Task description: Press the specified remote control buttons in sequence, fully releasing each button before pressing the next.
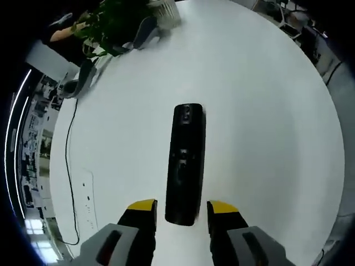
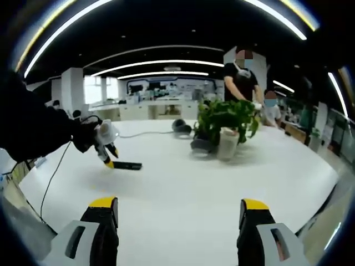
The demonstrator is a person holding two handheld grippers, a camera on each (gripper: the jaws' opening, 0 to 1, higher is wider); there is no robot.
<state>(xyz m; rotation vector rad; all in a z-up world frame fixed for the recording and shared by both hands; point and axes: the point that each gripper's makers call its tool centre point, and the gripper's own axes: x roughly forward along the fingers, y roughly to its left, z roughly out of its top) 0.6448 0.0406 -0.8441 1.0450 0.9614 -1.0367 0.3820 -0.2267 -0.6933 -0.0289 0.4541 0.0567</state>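
A long black remote control (image 1: 186,160) lies flat on the white table (image 1: 266,122), pointing away from me. My left gripper (image 1: 182,209) is open, its yellow-tipped jaws standing on either side of the remote's near end with a thin gap on each side. In the right gripper view the same remote (image 2: 127,165) lies at mid left, with the left gripper (image 2: 107,159) tilted down at its end, held by a dark-sleeved arm. The right gripper (image 2: 180,213) is open over bare table, well away from the remote, with nothing between its jaws.
A potted plant (image 2: 226,124) in a white pot stands at the table's far side, with dark headphones (image 2: 181,127) beside it. A black cable (image 1: 69,160) and a white power strip (image 1: 89,202) lie left of the remote. Two people (image 2: 239,77) stand beyond the plant.
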